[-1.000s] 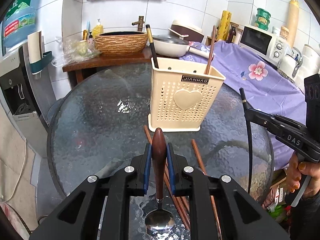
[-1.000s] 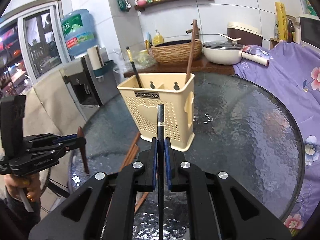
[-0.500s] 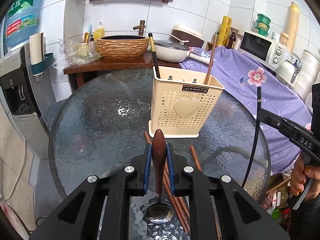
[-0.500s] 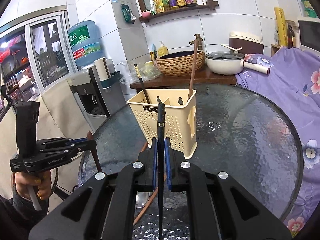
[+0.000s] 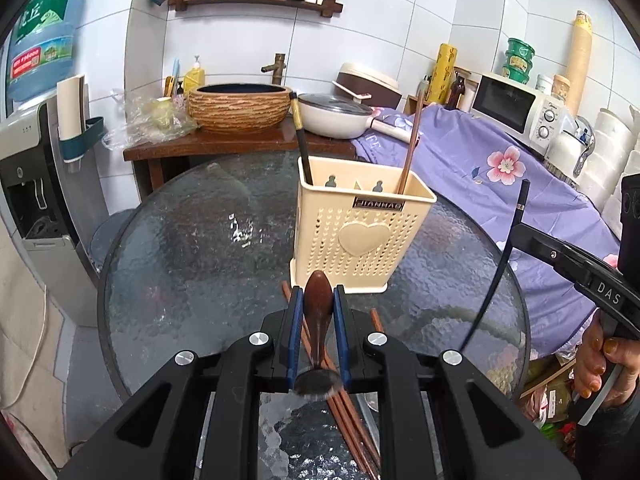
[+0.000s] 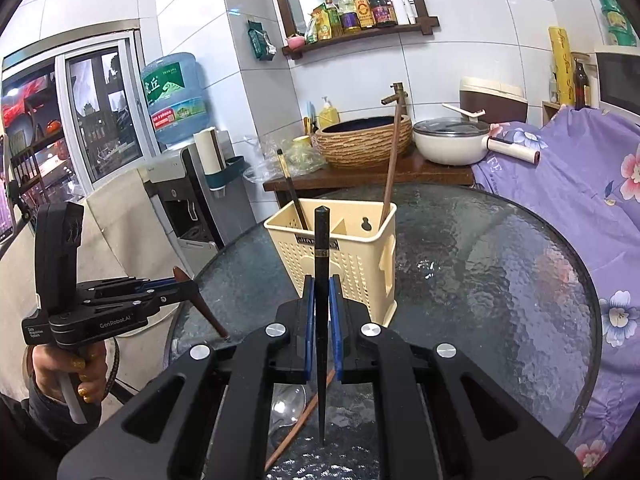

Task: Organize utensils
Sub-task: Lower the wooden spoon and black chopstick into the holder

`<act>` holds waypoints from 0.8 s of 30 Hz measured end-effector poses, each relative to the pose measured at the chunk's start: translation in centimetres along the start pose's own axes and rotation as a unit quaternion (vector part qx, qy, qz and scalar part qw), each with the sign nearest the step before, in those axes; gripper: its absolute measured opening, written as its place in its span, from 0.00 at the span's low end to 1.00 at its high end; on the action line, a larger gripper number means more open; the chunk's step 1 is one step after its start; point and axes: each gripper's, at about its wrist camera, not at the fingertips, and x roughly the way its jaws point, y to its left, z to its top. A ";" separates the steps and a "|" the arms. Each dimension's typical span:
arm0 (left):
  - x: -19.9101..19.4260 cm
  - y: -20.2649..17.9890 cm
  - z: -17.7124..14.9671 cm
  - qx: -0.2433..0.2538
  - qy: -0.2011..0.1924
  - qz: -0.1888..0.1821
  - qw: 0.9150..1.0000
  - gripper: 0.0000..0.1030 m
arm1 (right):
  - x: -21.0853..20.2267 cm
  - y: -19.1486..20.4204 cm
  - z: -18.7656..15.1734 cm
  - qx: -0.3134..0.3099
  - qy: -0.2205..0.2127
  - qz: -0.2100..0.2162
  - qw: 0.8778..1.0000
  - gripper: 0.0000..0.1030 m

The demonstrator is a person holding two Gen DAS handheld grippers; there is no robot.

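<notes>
My left gripper is shut on a wooden-handled spoon, lifted above the glass table; it also shows in the right wrist view. My right gripper is shut on a black chopstick, held upright; it also shows in the left wrist view. The cream utensil holder stands mid-table, ahead of both grippers, with one black chopstick and one brown chopstick in it. Several brown chopsticks lie on the table below my left gripper.
The round glass table has its near edge under both grippers. A metal spoon lies on it beside a brown chopstick. A wooden counter with a woven basin and a pan stands behind. A purple cloth is right.
Both grippers have risen with their utensils. The spoon's bowl has come up off the table toward my left gripper's jaws. The holder looks lower and farther in both views.
</notes>
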 end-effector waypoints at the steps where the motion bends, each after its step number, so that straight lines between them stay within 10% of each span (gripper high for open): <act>1: -0.1 0.0 0.1 0.001 -0.003 0.000 1.000 0.14 | -0.1 0.2 0.2 -0.003 -0.002 -0.001 1.000 0.08; 24: -2.7 -1.8 9.6 0.001 -0.061 -0.031 0.998 0.14 | -1.7 3.0 10.1 -0.043 -0.044 -0.001 0.998 0.08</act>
